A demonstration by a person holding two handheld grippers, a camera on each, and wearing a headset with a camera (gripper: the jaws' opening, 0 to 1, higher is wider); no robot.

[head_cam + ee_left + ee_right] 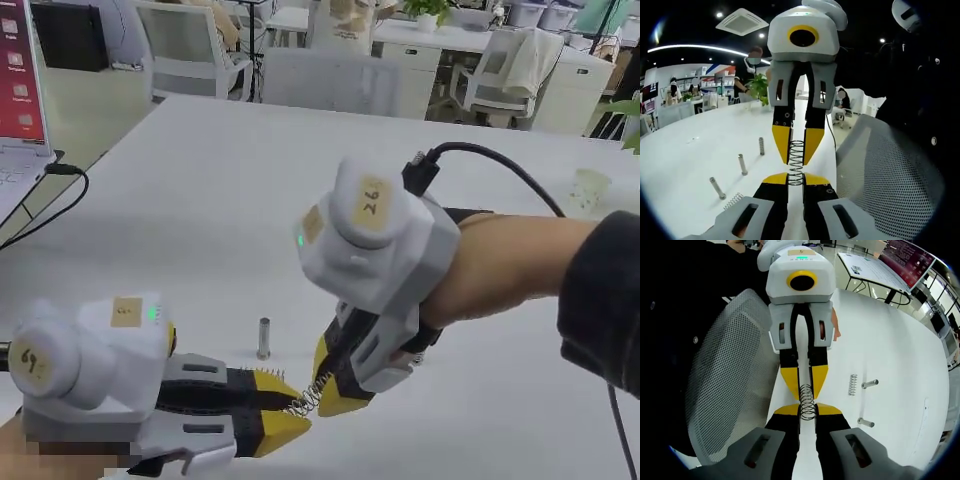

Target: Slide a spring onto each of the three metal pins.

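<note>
So left gripper (796, 180) and right gripper (807, 410) both clamp one spring (796, 162) near the pins (742, 164); two look bare.

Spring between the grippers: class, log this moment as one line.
left gripper shut on spring | right gripper shut on same spring | loose spring lying beside a pin

— From where did the head view look?
— From above on the near side, tilted down at the white surface (200, 200) and close over the work.
— And the gripper views?
— Each looked low along its own jaws, head-on at the other. The left gripper view faced the right gripper (796, 150) at close range, and the right gripper view faced the left gripper (805, 390). All three shared the spring (310, 395) between the jaws. Both gripper views also caught the pins (742, 164) to one side.
</note>
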